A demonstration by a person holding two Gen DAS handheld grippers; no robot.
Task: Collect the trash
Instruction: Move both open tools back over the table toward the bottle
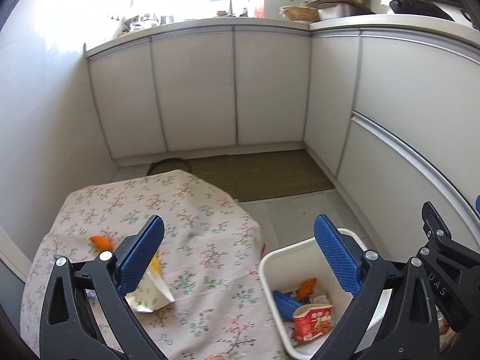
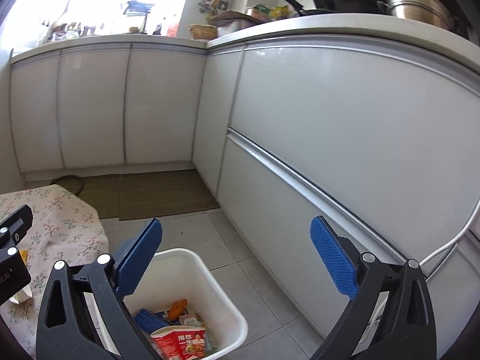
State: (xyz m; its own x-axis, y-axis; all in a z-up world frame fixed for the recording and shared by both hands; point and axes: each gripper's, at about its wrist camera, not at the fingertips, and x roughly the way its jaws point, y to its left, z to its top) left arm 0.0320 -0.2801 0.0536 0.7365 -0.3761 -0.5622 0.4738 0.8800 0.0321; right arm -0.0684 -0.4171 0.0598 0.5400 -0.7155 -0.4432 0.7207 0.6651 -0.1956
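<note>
Left gripper (image 1: 240,237) and right gripper (image 2: 237,240): jaws fully spread, empty, above the white rectangular plastic bin (image 2: 222,294) containing a red paper carton (image 2: 180,345).

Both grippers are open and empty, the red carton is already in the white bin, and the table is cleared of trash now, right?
Not quite: the table is not cleared. The left wrist view shows an orange peel and a crumpled white wrapper on the floral cloth. The rest holds: left gripper and right gripper are open and empty, and the red carton lies in the white bin.

A white bin (image 2: 192,273) holds a red carton (image 2: 180,343); the tablecloth (image 1: 195,210) is pale pink floral.
</note>
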